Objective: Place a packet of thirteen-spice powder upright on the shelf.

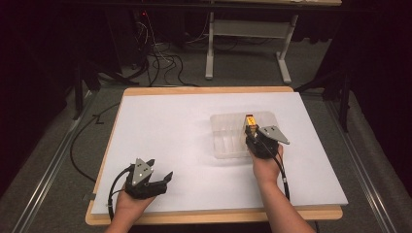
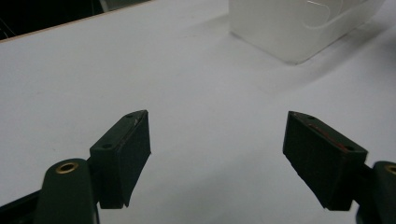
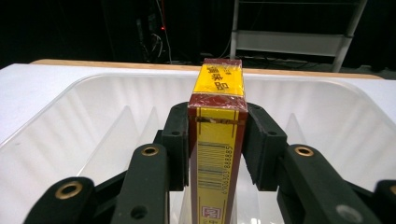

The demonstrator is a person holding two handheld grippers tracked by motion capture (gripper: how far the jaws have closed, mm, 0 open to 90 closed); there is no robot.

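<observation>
A narrow yellow and dark-red box with a barcode stands upright inside a clear plastic tray right of the table's middle. My right gripper is shut on it. In the right gripper view the two black pads press the box on both sides, above the tray's ribbed floor. My left gripper rests near the front left of the white sheet, far from the tray. Its jaws stand apart with nothing between them, and a corner of the tray lies ahead to the right.
A white sheet covers the wooden table top. Cables and a metal table frame stand on the grey floor behind. A cable trails from each gripper toward the front edge.
</observation>
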